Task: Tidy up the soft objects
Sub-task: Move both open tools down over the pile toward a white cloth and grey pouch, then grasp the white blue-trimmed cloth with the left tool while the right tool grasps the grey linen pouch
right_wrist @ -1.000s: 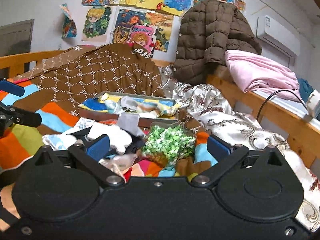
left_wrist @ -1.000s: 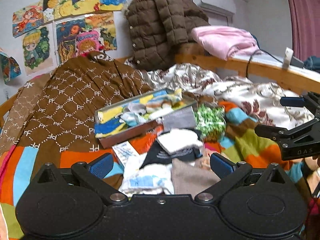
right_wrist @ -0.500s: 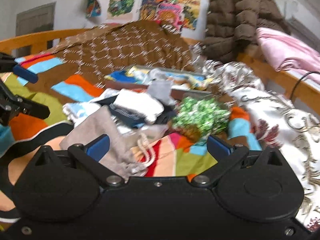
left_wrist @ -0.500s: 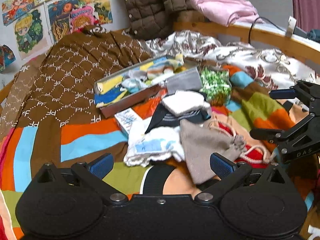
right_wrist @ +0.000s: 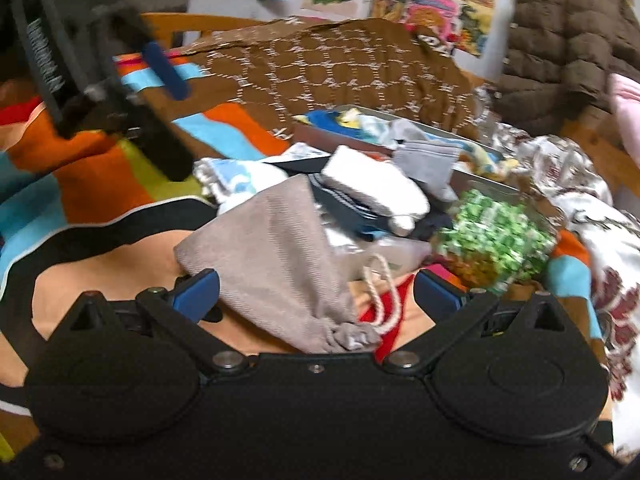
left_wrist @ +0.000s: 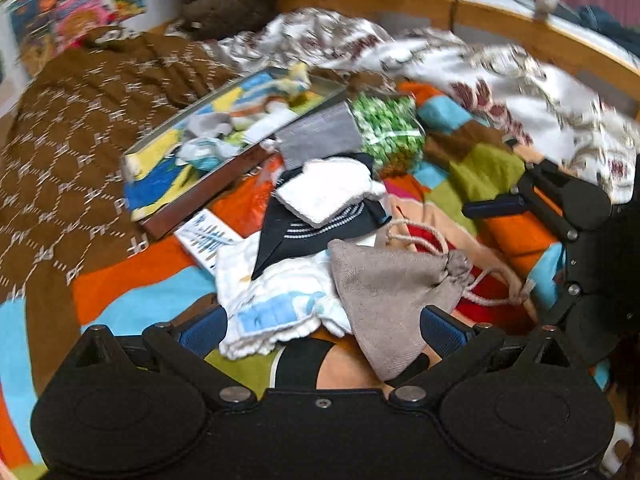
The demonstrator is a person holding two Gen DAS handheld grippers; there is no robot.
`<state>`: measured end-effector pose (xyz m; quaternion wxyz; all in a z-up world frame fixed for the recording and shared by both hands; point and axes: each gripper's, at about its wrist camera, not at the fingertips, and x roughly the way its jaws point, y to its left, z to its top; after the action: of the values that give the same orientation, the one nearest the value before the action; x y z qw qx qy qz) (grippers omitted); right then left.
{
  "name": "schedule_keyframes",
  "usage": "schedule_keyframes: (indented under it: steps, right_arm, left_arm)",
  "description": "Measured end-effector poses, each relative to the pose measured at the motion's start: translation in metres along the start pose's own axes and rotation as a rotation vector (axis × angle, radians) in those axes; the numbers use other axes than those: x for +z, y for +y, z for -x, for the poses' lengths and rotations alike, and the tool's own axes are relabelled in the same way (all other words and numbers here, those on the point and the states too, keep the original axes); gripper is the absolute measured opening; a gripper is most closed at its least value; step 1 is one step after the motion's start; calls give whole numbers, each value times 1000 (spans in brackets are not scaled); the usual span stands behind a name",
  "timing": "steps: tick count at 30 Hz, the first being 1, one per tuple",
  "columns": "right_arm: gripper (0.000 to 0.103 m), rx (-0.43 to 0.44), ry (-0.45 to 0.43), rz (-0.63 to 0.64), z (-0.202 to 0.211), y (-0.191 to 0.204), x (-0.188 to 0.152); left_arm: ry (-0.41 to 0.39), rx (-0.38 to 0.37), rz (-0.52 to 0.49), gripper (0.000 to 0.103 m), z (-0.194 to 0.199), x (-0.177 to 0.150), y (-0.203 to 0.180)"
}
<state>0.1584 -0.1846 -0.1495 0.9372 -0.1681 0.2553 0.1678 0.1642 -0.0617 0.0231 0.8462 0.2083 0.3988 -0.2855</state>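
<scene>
Grippers first: my left gripper (left_wrist: pixel 322 326) and right gripper (right_wrist: pixel 316 290) are both spread wide with nothing between the pads, hanging low over the pile on the striped blanket (left_wrist: pixel 132 292). What I'm lined up on looks like the grey drawstring pouch (right_wrist: pixel 276 256), which lies at the near edge of the heap with its gathered mouth and cord (right_wrist: pixel 380 292) pointing toward the right gripper. It leans against a white towel with blue print (left_wrist: pixel 276 304), and just behind it sit a dark striped cloth (left_wrist: pixel 316 232) with a folded white cloth (left_wrist: pixel 326 192) on top. Further back is the long tray (left_wrist: pixel 224 152) already holding some small cloth bits, and beside it a bag of green candy (left_wrist: pixel 386 132). My worry from here: everything is overlapping, so a sloppy pinch on the pouch could catch the towel edge too and drag the whole stack. The cord is loose, so it might snag on a finger or trail across the other stuff. Both grippers are also pretty close together, so bumping one into the other is a real risk. Views are a bit blurry, so I can't tell the exact gaps.
</scene>
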Motion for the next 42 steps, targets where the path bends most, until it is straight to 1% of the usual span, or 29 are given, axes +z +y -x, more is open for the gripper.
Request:
schedule_keyframes:
  steps: [2,4,7,12,21,25,28,33,35,36,39,40,42]
  right_arm:
    - [102,15,-2,15,-7,0,1]
    - [102,27,-1,21,-10,0,2]
    - [102,38,2,22,-15,1,1]
    - [101,55,14,10,-22,0,-1]
    - [89,65,25,-6,-29,-3,-5]
    - [76,62,30,-16,-29,-6,-5]
    - [71,60,32,-16,-29,-7,-5]
    - [66,59,44,-14,-32,-7,-6]
    - [63,59,47,-13,-33,-7,-7]
    - [61,58,48,-13,-33,-7,-7]
    - [55,54,50,-17,-33,-9,-8]
    - [53,51,51,-21,-32,-9,-8]
    - [52,44,53,-25,-32,-10,-7]
  left_arm:
    - [22,-7,-39,102,-12,3,1]
    - [30,-21,-28,102,-20,2,7]
    - [40,-40,48,102,-26,5,20]
    - [35,-65,164,100,-30,9,39]
    - [102,-93,329,93,-51,5,62]
    - [137,-127,418,84,-62,5,71]
    - [144,-137,465,81,-66,6,74]
    - [155,-154,481,72,-71,10,74]
    - [161,-159,489,65,-73,9,75]
    - [162,-158,486,64,-73,9,75]
    - [152,-151,473,53,-70,8,72]
    - [148,-142,469,48,-69,8,71]
    - [142,-136,468,45,-67,7,71]
